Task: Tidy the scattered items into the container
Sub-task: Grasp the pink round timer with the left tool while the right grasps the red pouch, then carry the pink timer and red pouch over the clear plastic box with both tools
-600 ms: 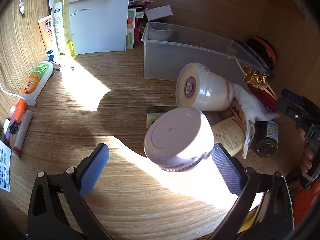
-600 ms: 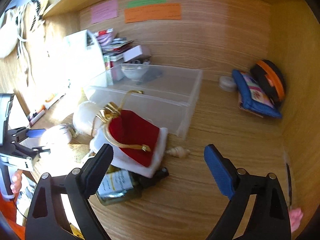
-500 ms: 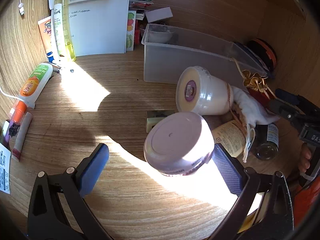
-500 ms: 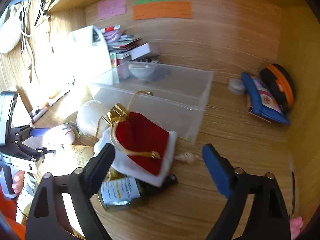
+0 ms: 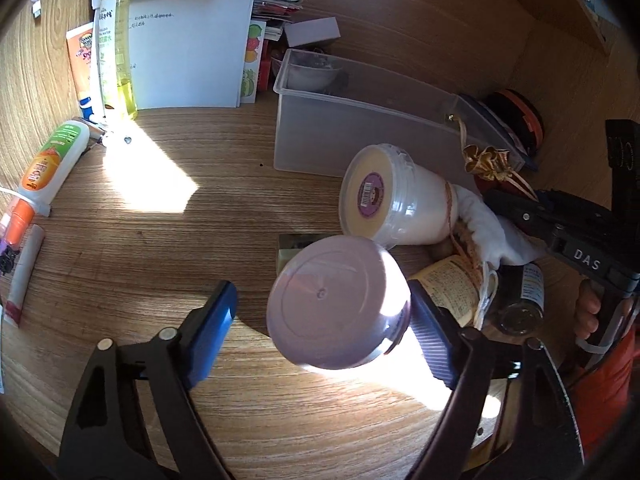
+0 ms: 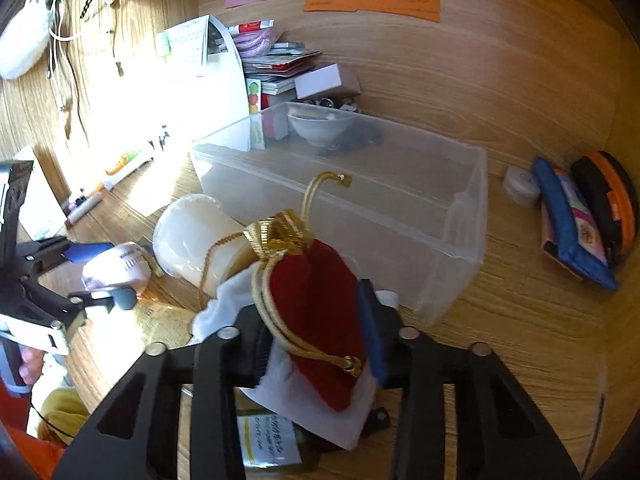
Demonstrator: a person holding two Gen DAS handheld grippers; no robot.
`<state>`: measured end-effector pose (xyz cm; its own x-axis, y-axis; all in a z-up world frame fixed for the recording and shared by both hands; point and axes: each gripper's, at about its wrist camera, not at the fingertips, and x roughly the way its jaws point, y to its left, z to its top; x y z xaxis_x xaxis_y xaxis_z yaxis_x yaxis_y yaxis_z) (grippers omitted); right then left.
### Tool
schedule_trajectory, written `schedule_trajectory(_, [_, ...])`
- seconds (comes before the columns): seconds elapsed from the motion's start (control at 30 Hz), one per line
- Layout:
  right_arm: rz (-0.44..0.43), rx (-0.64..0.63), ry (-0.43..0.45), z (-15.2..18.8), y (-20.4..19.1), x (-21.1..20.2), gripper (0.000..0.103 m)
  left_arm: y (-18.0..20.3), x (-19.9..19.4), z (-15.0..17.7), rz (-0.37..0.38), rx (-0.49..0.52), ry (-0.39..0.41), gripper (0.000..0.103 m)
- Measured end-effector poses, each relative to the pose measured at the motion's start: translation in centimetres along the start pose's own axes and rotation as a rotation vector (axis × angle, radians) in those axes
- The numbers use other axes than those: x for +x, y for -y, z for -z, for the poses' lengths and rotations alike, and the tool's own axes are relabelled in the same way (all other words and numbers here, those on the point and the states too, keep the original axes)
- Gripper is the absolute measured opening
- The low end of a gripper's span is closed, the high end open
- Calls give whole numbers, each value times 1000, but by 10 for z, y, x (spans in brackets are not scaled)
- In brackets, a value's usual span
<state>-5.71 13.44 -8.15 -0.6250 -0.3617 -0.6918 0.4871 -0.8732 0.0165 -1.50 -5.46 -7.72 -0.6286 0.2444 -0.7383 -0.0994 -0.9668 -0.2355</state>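
Note:
A clear plastic bin [image 5: 360,136] [image 6: 400,208] stands on the wooden desk with a small bowl [image 6: 320,128] in its far end. In front of it lie a white tub [image 5: 400,200] on its side, a purple-lidded jar [image 5: 336,300] and a paper-labelled bottle [image 5: 448,284]. My left gripper [image 5: 320,304] is open around the jar: the right pad touches it and the left pad stands apart. My right gripper [image 6: 316,312] is shut on a red velvet pouch [image 6: 320,304] with gold cord and white trim. A dark small bottle [image 6: 268,440] lies under the pouch.
A sunscreen tube [image 5: 48,164], a tall yellow bottle [image 5: 116,52] and a white paper stand [image 5: 192,60] line the left and back. At the far right lie a blue pouch [image 6: 572,220], an orange-and-black case [image 6: 612,200] and a small white disc [image 6: 520,184].
The right gripper's fingers have come together on the red pouch, which they stood wide around before. The left gripper's left finger has moved a little nearer the jar.

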Motion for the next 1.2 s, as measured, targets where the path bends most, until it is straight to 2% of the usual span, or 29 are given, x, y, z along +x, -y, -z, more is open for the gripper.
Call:
schedule_trajectory(0.1, [9, -6, 15, -1, -2, -2, 15, 1, 0, -1, 30, 2, -4, 66])
schedule_trajectory(0.23, [0, 6, 29, -6, -1, -7, 13, 5, 1, -2, 15, 17, -3, 66])
schedule_trajectory(0.33, [-6, 23, 42, -9, 3, -13, 12, 8, -1, -3, -26, 38, 7, 66])
schedule_trajectory(0.63, [2, 33, 82, -18, 7, -36, 12, 22, -30, -14, -85, 94, 106, 66])
schedule_trajectory(1.0, [9, 31, 140, -28, 12, -61, 12, 36, -54, -50, -150, 162, 200, 66])
schedule_trajectory(1.2, [19, 16, 177, -43, 18, -72, 12, 40, -60, -78, -135, 187, 215, 66])
